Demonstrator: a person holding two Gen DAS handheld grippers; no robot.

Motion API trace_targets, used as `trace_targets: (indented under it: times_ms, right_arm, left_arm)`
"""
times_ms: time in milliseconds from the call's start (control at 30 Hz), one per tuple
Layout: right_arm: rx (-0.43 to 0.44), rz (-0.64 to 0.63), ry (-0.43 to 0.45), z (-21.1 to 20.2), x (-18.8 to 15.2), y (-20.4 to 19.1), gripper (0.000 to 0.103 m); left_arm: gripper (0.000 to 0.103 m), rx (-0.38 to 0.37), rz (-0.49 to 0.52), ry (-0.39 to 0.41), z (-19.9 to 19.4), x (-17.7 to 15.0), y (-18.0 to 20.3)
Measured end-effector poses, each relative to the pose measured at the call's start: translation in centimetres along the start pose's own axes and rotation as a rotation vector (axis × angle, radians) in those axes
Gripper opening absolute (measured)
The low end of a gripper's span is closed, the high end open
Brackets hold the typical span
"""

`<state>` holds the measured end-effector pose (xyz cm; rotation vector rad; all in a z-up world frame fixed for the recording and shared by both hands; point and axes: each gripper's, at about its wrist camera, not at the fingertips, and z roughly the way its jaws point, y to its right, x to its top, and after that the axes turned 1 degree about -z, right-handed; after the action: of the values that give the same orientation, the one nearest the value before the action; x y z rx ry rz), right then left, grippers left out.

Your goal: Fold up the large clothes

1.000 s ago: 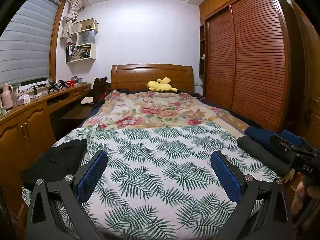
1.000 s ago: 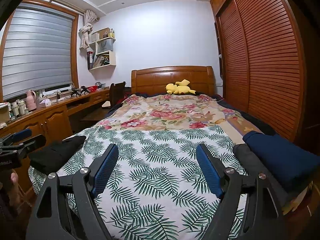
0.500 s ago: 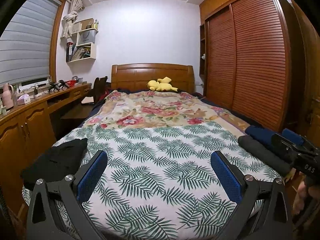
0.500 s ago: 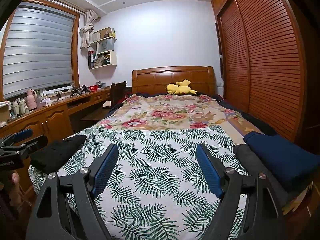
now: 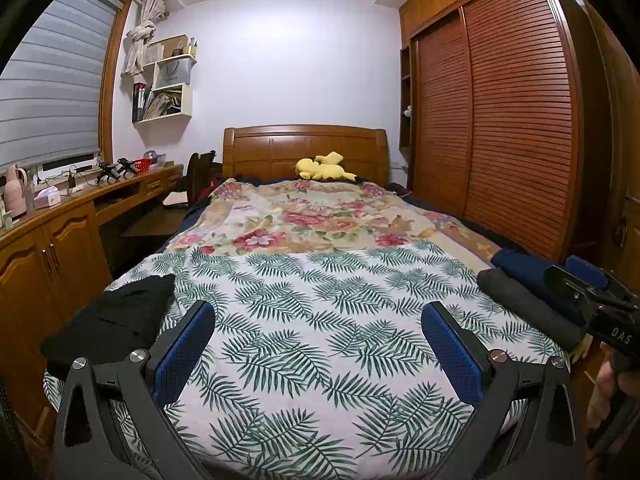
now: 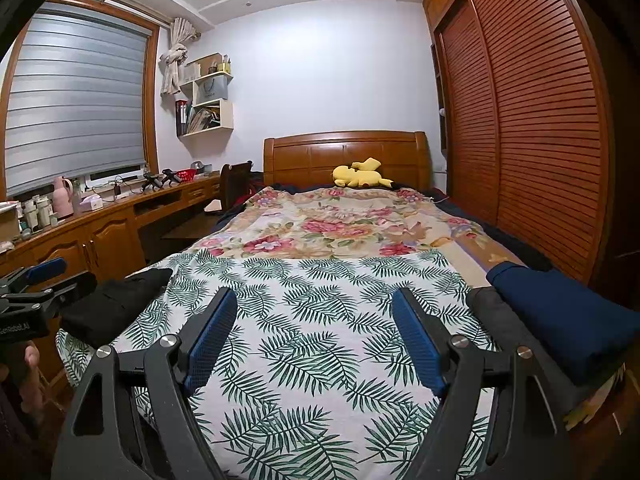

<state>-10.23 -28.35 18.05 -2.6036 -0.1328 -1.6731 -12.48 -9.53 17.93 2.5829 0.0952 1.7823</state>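
Nothing changed over the last second: you kept both the left gripper [image 5: 316, 344] and the right gripper [image 6: 314, 332] spread wide, empty, above the leaf-print sheet [image 5: 320, 320]. No fold had begun. Black garment [image 5: 112, 316] lay crumpled at the bed's left edge; navy [image 6: 560, 312] and grey [image 5: 524, 304] pieces sat folded right. No containers seen.

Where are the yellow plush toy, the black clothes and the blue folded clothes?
yellow plush toy [image 5: 325, 167]: left wrist view, on its body by the headboard.
black clothes [image 5: 114, 318]: left wrist view, middle of the pile at the bed's left edge.
blue folded clothes [image 6: 560, 308]: right wrist view, its top face.
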Motion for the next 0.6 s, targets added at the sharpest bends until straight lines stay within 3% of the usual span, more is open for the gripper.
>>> trace_targets:
  times_ms: [600]
  right_arm:
    - [-0.002,0.000,-0.001,0.02,0.15,0.00,0.080]
  left_arm:
    - [0.102,0.001,0.001,-0.001,-0.02,0.02,-0.08]
